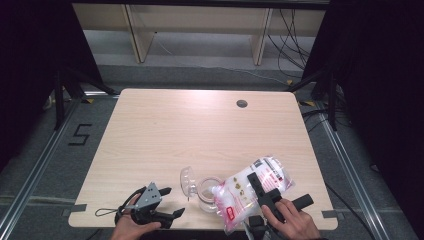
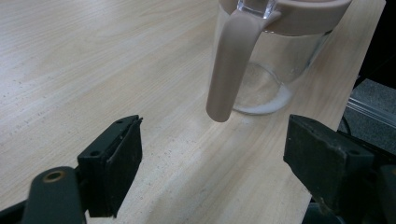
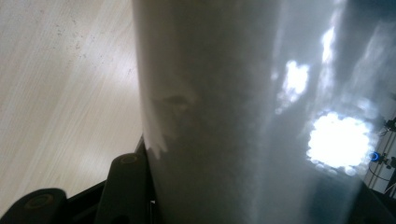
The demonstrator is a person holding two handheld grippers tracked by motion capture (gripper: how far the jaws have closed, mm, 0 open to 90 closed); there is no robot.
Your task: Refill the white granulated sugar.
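Right now the bag [image 1: 252,187] sits clamped between the right gripper's [image 1: 260,187] fingers — tipped over the jar [image 1: 207,192].

The pale wood-grain table [image 1: 200,130] looks smooth and matt. The clear glass jar [image 2: 268,70] is glossy, its beige plastic handle [image 2: 231,65] satiny (the rim matches). The white-filled clear plastic bag [image 1: 250,187] shines, crinkled. The left gripper's black pads [image 2: 116,163] look matt, rubbery.

High view looks down on the table [image 1: 200,130]; claw views sit close, perhaps sharing the jar [image 2: 275,60].
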